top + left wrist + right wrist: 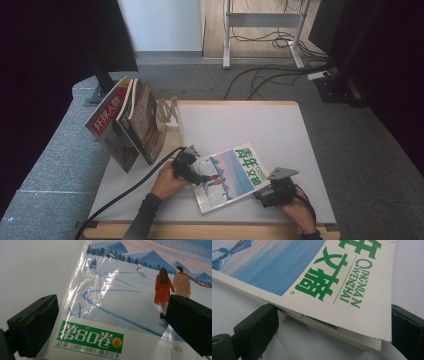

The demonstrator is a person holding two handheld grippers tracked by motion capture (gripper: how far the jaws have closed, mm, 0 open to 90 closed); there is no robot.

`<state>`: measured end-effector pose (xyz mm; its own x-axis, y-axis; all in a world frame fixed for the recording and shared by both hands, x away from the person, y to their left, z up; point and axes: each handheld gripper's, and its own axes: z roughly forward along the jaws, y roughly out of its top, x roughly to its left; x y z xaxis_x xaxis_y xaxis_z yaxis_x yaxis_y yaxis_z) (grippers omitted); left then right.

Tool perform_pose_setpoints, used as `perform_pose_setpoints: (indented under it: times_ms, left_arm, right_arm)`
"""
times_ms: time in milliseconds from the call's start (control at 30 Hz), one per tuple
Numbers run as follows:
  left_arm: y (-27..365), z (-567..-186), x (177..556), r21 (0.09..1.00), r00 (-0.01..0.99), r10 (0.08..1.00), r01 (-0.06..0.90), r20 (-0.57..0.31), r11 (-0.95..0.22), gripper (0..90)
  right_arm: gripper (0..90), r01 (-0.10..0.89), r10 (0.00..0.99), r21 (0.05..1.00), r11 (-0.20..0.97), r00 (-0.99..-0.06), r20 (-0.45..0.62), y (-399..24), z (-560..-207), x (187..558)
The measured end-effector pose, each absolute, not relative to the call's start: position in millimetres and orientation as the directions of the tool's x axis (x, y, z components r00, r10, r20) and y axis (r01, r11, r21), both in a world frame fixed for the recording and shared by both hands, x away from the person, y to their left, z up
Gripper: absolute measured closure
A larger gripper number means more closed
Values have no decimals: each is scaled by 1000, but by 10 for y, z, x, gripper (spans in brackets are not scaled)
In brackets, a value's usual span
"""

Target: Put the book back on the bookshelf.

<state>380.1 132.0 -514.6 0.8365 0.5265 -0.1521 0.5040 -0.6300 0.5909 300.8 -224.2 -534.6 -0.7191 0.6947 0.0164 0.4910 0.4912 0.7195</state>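
Both claws, left (196, 176) and right (264, 192), gape around the magazine (227, 175), seemingly angled toward the far right.

Both hand-held grippers, left (200, 179) and right (259, 194), are black with grey three-cornered plates; dark sleeves; black cable (131, 189) trailing left.

1. The magazine (230, 175) on the table showed a snowy blue-and-white scene under a pink and blue sky, with green characters on a white band.
2. Two figures on its cover wore a red coat and a tan coat.
3. The table (250, 125) was white with a pale wood edge.
4. Both grippers, left gripper (192, 176) and right gripper (270, 192), were black.
5. The standing magazines (125, 125) at the far left had a red cover with white characters and brown covers.
6. The floor (370, 150) was grey.
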Motion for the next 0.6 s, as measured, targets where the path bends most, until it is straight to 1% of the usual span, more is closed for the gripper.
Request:
perform_pose_setpoints:
  times_ms: [100,233,333,500,600]
  left_arm:
    - [1486,-5168,3656,615,836,525,499,-158,-610,0]
    - [1554,-5183,3589,628,841,516,492,-162,-603,0]
    - [1565,-5172,3538,615,841,515,496,-165,-613,0]
    - [1587,-5138,3418,585,847,506,495,-161,-642,5]
    - [1606,-5135,3319,583,846,508,498,-163,-642,9]
  right_arm:
    - [39,470,668,724,505,-744,17,-2142,-5347,3013]
    - [53,448,665,738,504,-747,-1,-2126,-5354,2988]
    - [48,455,690,740,496,-723,-19,-2122,-5348,2958]
    - [35,452,729,737,503,-680,-79,-2116,-5325,2973]
    - [23,478,752,729,491,-655,-77,-2122,-5319,3038]
